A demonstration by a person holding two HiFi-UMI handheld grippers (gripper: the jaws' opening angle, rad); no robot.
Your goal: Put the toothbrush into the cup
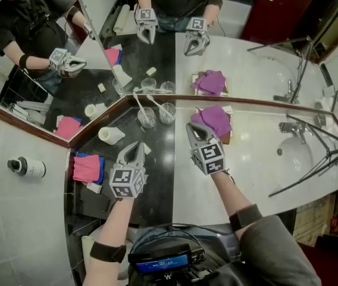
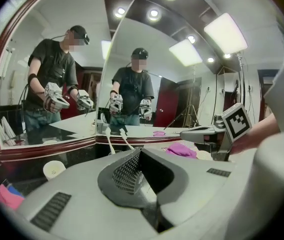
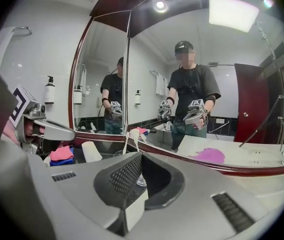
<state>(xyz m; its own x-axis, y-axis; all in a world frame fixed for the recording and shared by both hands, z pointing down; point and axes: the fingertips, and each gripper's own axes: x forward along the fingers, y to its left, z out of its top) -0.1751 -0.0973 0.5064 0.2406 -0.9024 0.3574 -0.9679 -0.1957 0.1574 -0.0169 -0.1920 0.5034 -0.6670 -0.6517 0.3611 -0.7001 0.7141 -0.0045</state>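
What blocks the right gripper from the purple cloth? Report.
Likely nothing, so yes: the right gripper is beside the purple cloth, nothing between them, though its shut jaws must open first.

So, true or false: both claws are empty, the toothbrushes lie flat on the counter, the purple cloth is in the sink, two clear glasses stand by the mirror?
1. Both claws are empty. True: the left claw and right claw are shut on nothing.
2. The toothbrushes lie flat on the counter. False: they stand in the clear glasses.
3. The purple cloth is in the sink. False: it lies on the counter beside it.
4. Two clear glasses stand by the mirror. True.
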